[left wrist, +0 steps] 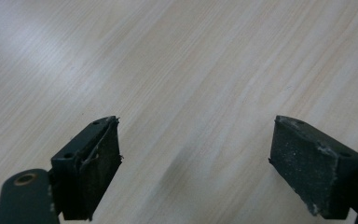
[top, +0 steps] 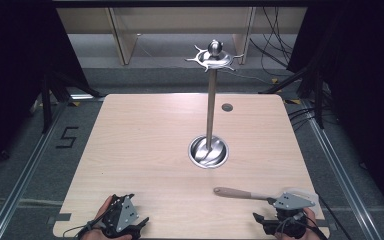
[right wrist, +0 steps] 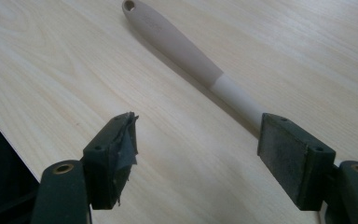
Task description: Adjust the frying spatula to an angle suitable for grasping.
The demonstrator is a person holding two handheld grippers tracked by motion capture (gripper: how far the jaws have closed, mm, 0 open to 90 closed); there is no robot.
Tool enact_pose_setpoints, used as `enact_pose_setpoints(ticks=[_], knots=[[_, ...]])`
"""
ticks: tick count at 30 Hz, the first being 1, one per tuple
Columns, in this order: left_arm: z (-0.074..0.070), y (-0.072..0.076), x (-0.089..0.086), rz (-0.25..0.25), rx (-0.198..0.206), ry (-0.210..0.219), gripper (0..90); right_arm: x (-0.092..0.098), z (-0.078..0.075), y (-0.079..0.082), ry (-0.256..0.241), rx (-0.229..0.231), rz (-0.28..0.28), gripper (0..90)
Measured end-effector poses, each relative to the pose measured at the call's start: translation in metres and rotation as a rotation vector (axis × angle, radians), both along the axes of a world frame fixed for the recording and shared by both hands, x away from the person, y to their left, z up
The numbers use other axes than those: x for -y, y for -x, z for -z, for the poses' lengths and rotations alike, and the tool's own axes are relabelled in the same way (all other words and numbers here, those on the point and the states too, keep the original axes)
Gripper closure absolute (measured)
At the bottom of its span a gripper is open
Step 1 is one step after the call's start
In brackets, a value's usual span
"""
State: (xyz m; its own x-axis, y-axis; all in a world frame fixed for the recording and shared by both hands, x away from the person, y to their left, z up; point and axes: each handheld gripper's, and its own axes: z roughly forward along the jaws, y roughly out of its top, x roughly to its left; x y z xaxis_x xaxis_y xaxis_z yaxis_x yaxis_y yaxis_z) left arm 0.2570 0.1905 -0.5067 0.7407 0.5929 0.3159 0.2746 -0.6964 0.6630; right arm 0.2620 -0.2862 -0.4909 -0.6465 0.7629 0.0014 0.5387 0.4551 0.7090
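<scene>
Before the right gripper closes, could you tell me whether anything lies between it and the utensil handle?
Nothing visible does. The right gripper is open, and the handle lies on bare table just ahead, passing by its right jaw.

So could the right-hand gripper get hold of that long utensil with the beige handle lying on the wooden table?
Probably yes. The right gripper is open, and the beige-handled utensil lies flat on the light wooden table just ahead of its jaws, passing behind one of them. Nothing stands between them; the tall metal stand is farther off.
</scene>
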Motion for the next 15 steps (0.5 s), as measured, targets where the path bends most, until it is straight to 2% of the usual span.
enact_pose_setpoints(ticks=[1, 2, 3, 5, 7, 9, 14, 15], knots=[[0.0001, -0.0002, 0.0, -0.002, -0.001, 0.0, 15.2, 0.0006, -0.0001, -0.0012, -0.011, -0.002, -0.009, 29.2], [0.0003, -0.0002, 0.0, -0.003, -0.001, 0.001, 15.2, -0.0007, -0.0006, 0.0017, -0.017, -0.019, 0.021, 29.2], [0.0003, -0.0002, 0.0001, -0.003, -0.001, 0.001, 15.2, 0.0008, -0.001, 0.0003, -0.003, -0.006, 0.004, 29.2], [0.0003, -0.0002, 0.0002, -0.004, -0.002, 0.0, 15.2, 0.0011, -0.0007, -0.0009, -0.005, -0.004, -0.007, 29.2], [0.0003, -0.0003, 0.0002, -0.003, -0.003, -0.002, 15.2, 0.0003, -0.0019, -0.0006, -0.014, -0.007, 0.005, 28.9], [0.0003, -0.0005, -0.0001, -0.002, -0.003, -0.004, 15.2, -0.0001, -0.0026, -0.0019, -0.032, -0.011, -0.023, 28.9], [0.0, -0.0009, -0.0003, -0.004, -0.005, -0.003, 15.2, -0.0035, -0.0064, -0.0041, -0.029, -0.017, -0.013, 29.0], [0.0001, -0.001, -0.0003, -0.005, -0.006, -0.003, 15.2, -0.0021, -0.008, -0.0075, -0.018, -0.01, -0.037, 29.0]])
